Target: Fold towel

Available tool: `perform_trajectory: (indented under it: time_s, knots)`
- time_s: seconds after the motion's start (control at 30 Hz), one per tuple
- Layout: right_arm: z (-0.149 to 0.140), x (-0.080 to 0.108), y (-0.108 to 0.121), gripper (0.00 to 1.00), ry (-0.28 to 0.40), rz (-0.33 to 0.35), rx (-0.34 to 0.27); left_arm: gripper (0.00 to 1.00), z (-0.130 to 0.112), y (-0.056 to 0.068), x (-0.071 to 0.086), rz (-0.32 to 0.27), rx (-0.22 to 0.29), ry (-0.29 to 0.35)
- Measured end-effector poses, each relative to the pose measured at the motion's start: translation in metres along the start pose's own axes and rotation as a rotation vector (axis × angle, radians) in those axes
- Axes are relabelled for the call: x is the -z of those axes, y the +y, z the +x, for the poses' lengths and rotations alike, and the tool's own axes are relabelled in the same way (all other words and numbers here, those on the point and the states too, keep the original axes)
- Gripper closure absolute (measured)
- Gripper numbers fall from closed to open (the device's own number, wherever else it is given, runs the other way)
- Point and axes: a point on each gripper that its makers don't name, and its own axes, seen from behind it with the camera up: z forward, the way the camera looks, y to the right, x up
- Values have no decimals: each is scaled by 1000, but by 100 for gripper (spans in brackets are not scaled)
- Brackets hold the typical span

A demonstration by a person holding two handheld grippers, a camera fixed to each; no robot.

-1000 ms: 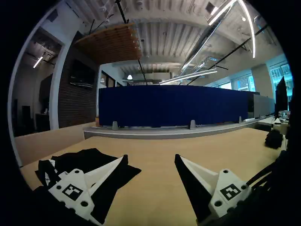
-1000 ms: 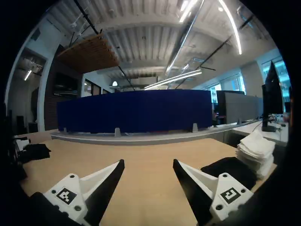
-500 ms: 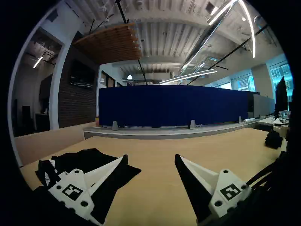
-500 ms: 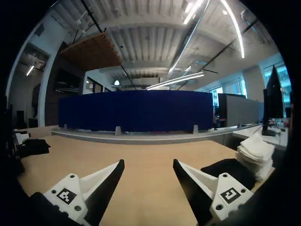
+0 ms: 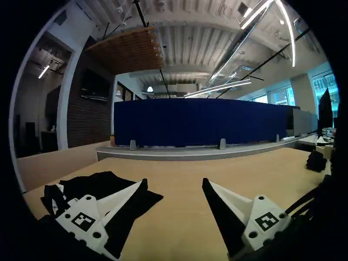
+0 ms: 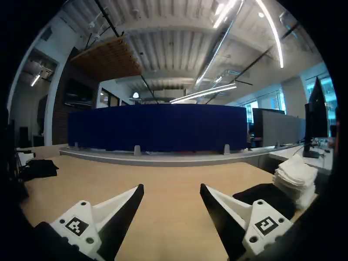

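A crumpled black towel [image 5: 98, 186] lies on the wooden table [image 5: 187, 174] at the near left of the left gripper view, partly behind that gripper's left finger. My left gripper [image 5: 175, 186] hovers open just above the table with nothing between its fingers. In the right gripper view a folded black towel [image 6: 265, 195] lies at the near right, beside a stack of folded white towels [image 6: 296, 179]. My right gripper [image 6: 172, 191] is open and empty over bare table [image 6: 169, 182]. A dark cloth heap [image 6: 38, 168] lies far left.
A blue partition [image 5: 200, 122] with a grey ledge runs along the table's far edge, and the same partition [image 6: 156, 127] shows in the right gripper view. A monitor [image 6: 314, 115] stands on a desk at the right. A dark bundle [image 5: 316, 160] sits at the table's right side.
The left gripper has stayed still. The right gripper's view has tilted slightly, so the scene sits a little differently; both grippers remain open.
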Motion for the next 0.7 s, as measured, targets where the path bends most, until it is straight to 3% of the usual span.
perform_trajectory:
  time_s: [0.7]
  knots:
    - [-2,-1,0,0,0,0,0,7,0,0,1,0,0,0]
